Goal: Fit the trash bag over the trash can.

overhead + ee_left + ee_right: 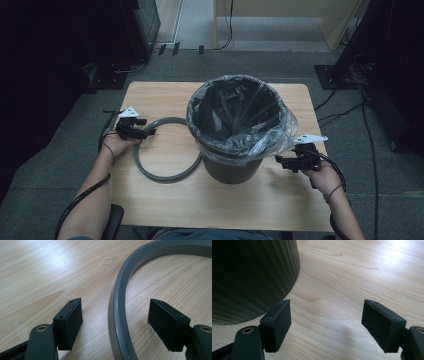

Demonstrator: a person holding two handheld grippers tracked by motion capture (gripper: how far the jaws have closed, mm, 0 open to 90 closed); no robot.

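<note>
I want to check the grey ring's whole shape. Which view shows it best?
The high view: the grey ring lies flat on the table, its right side behind the bin. The left gripper view shows one arc between the open left tongs.

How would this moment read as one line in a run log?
left gripper: open, straddling grey ring | right gripper: open, empty, beside bin | bin: bag-lined, on table

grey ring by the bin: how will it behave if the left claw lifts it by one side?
The grey ring looks like moulded plastic with a smooth, slightly glossy wall, so it probably stays stiff but may slip between the pads. It is thin and hollow, so likely light. Gripped at one edge by the left claw, it would probably hang tilted, and could bump the bin it rests against.
</note>
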